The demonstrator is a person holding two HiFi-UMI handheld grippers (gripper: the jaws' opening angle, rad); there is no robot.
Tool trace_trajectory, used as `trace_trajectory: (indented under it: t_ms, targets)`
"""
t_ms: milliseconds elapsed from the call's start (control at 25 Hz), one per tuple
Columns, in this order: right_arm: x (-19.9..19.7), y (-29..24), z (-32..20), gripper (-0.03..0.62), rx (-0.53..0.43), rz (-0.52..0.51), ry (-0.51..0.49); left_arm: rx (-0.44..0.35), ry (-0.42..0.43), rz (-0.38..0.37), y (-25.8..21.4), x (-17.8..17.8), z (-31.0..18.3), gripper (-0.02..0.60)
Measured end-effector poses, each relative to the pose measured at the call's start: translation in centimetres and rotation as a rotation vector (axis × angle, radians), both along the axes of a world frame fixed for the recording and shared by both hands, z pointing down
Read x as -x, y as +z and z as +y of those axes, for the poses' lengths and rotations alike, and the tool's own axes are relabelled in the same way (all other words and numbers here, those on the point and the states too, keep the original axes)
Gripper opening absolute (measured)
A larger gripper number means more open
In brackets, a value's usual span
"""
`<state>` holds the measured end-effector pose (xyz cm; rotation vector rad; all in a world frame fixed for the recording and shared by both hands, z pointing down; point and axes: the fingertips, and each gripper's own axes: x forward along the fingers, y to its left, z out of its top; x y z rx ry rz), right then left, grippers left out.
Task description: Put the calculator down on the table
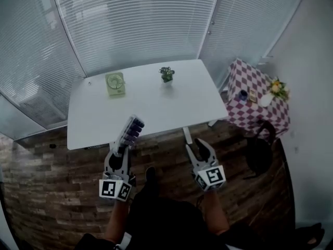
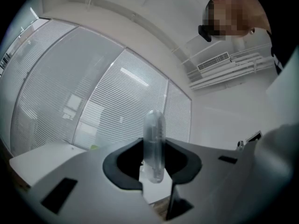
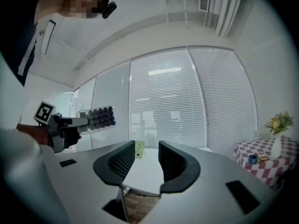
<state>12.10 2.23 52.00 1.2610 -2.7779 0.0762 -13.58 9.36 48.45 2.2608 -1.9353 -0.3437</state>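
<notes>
- Two tongs were in my hands, both held short of the white tabletop (image 1: 156, 113) and above the wood-patterned floor (image 1: 47, 191).
- My left tongs (image 1: 125, 147) were clamped on the near end of the calculator (image 1: 131, 130). The rest of it stuck out ahead of the pads.
- The calculator was in the air at the tabletop's near edge and not resting on it. In the left gripper view it appeared edge-on between the pads. From the right gripper view its dark keys faced my right side.
- My right tongs (image 1: 201, 149) stood wide apart, with nothing between them.
- A green fan (image 1: 115, 83) and a small potted plant (image 1: 166, 74) stood on the tabletop's far half, apart from each other.
- A checked side table (image 1: 255, 95) stood to the right and carried flowers (image 1: 277, 87).
</notes>
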Motion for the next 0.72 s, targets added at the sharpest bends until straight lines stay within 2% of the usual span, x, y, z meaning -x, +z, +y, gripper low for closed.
trace_trajectory:
  t_ms: [440,720]
  targets:
    - [5.1,-1.2,-7.4,0.143,-0.002,-0.004,-0.001,0.002,0.031,0.009,-0.3,5.0,-7.9,0.1]
    - [7.7,-2.1,-12.6,0.138,0.024,-0.047,0.035,0.01,0.066,0.022,-0.4,7.4,-13.7,0.1]
